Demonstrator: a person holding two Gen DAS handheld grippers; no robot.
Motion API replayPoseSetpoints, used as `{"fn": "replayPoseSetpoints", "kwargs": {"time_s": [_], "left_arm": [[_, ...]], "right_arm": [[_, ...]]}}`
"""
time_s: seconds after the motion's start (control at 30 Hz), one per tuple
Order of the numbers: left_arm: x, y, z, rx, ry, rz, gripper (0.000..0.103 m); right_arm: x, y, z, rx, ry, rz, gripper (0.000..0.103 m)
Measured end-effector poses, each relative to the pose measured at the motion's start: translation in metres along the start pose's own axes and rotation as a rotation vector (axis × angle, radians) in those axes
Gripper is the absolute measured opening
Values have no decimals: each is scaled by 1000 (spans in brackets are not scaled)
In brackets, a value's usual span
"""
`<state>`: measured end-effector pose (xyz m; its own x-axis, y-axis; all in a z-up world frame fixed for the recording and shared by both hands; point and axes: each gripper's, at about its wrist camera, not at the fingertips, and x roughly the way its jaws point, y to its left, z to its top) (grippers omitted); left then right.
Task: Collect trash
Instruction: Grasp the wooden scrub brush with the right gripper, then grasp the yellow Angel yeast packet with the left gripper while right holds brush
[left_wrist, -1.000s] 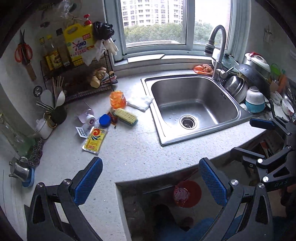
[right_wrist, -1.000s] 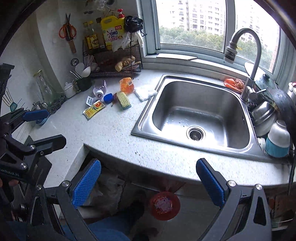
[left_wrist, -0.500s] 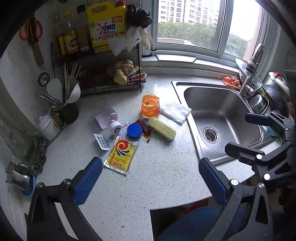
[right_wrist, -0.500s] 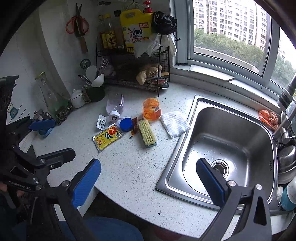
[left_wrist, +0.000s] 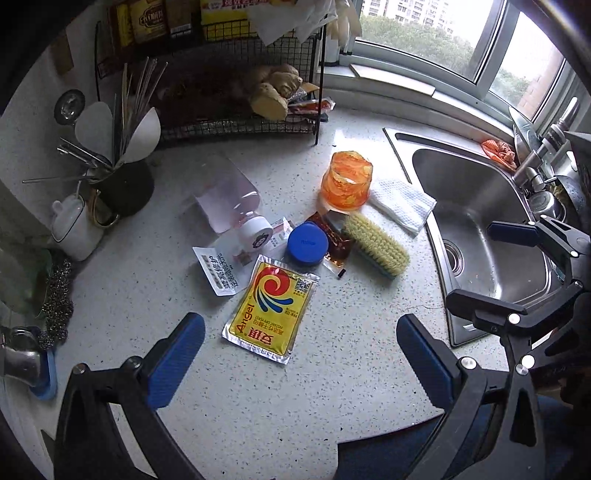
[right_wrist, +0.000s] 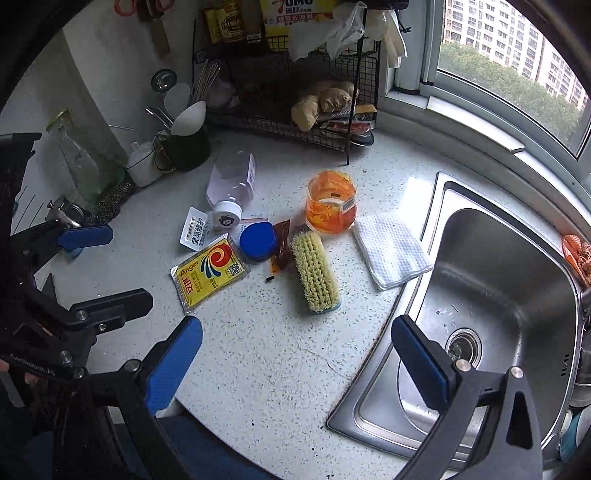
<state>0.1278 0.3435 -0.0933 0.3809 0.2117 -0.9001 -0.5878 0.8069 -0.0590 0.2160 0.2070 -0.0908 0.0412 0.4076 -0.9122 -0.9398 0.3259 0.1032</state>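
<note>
Evidently nothing collected yet. Left gripper (left_wrist: 301, 354) wide open, empty, hovering above yellow foil Angel yeast packet (left_wrist: 270, 308) on speckled white countertop (left_wrist: 258, 398). Right gripper (right_wrist: 295, 360) also wide open, empty, over counter near steel sink (right_wrist: 491, 295). Left to gather: clear toppled plastic bottle (left_wrist: 225, 197), round blue lid (left_wrist: 307, 243), dark sauce sachet (left_wrist: 334, 242), white paper label (left_wrist: 219, 271), all clustered just beyond packet. No bin visible.

counter (left_wrist: 258, 398): pale speckled stone, sink (left_wrist: 480, 221) set in right of both jaws
ahead of left jaws: yellow sachet (left_wrist: 271, 304), white label (left_wrist: 218, 269), blue lid (left_wrist: 307, 243), clear bottle (left_wrist: 225, 195) on its side
ahead of right jaws: scrub brush (right_wrist: 314, 273), orange cup (right_wrist: 331, 206), white cloth (right_wrist: 391, 249)
</note>
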Motion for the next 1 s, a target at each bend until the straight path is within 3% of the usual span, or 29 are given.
{"fn": "replayPoseSetpoints", "kwargs": {"time_s": [0.13, 0.53, 0.63, 0.73, 0.83, 0.9, 0.93, 1.0], "left_arm": [[27, 10, 10, -10, 52, -23, 103], [77, 29, 22, -50, 151, -64, 103], [85, 33, 22, -65, 174, -81, 103], [91, 35, 20, -73, 194, -85, 103], [96, 37, 19, -82, 209, -83, 103], [98, 40, 18, -91, 213, -84, 103], [98, 41, 17, -94, 212, -86, 103], [97, 43, 14, -96, 210, -86, 103]], "right_arm": [[23, -6, 12, -30, 35, -2, 102], [95, -18, 30, -90, 219, 35, 66], [111, -16, 33, -102, 259, 53, 64], [124, -12, 33, -131, 297, 45, 55], [127, -7, 38, -182, 275, 11, 53], [126, -5, 40, -199, 267, 5, 48], [124, -5, 39, -208, 261, -5, 37], [122, -7, 38, -207, 260, 6, 36]]}}
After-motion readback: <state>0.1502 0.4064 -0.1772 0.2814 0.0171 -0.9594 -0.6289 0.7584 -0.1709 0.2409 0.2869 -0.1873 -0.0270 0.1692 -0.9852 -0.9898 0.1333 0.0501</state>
